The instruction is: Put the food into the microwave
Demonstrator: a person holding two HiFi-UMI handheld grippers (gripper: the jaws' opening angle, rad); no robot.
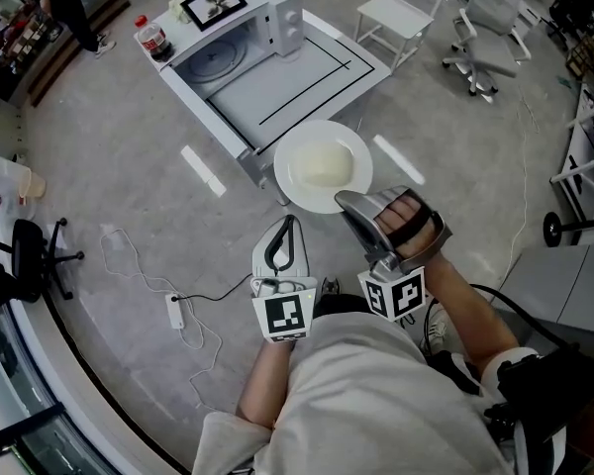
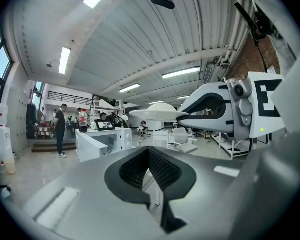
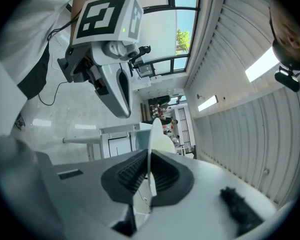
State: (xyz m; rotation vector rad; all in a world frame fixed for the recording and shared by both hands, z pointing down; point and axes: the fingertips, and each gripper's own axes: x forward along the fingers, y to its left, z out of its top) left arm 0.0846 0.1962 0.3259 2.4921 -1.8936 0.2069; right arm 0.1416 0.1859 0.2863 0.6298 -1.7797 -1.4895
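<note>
Our right gripper [image 3: 149, 176]: jaws clamped tight on near rim of plate [image 1: 289, 181]. Pale food [image 1: 325, 163] heaped mid-plate, just ahead of jaws. Our left gripper [image 1: 289, 228] beside it, jaws together, nothing between. We see microwave [image 1: 228, 43] farther ahead, on white table [image 1: 317, 77].

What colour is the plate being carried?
White; the plate shows best in the head view.

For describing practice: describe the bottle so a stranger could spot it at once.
Find the white table on the grey floor, then the white microwave at its far end. The bottle stands just left of the microwave in the head view, the only thing there with a red cap and label.
</note>
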